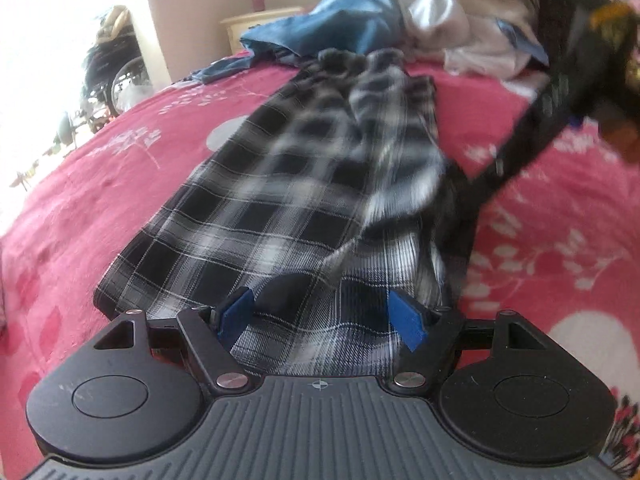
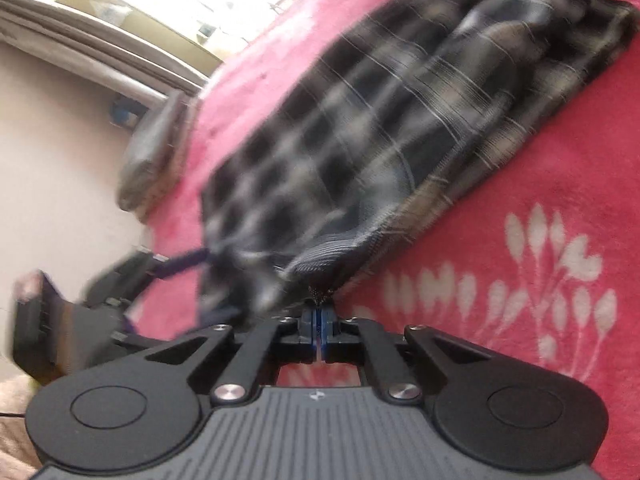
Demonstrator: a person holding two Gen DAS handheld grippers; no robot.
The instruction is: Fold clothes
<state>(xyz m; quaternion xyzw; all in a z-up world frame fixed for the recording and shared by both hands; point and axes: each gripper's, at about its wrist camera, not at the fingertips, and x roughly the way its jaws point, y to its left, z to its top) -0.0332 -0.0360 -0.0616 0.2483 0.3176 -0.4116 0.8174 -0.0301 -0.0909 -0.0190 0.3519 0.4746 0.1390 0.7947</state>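
Note:
A black and white plaid garment point(image 1: 280, 184) lies lengthwise on the pink bedspread point(image 1: 100, 184). My left gripper point(image 1: 324, 316) is open, its blue pads either side of the garment's near end, holding nothing. My right gripper point(image 2: 319, 318) is shut on a dark ribbed edge of the plaid garment point(image 2: 360, 128) and lifts a fold of it. In the left wrist view the right gripper point(image 1: 472, 184) shows blurred at the garment's right side. In the right wrist view the left gripper point(image 2: 120, 280) shows at the lower left.
A pile of other clothes, blue point(image 1: 332, 24) and white and beige point(image 1: 460, 12), lies at the bed's far end. A cream bedside cabinet point(image 1: 256, 28) stands beyond it. A grey pillow point(image 2: 156, 148) lies at the bed's edge by the wall.

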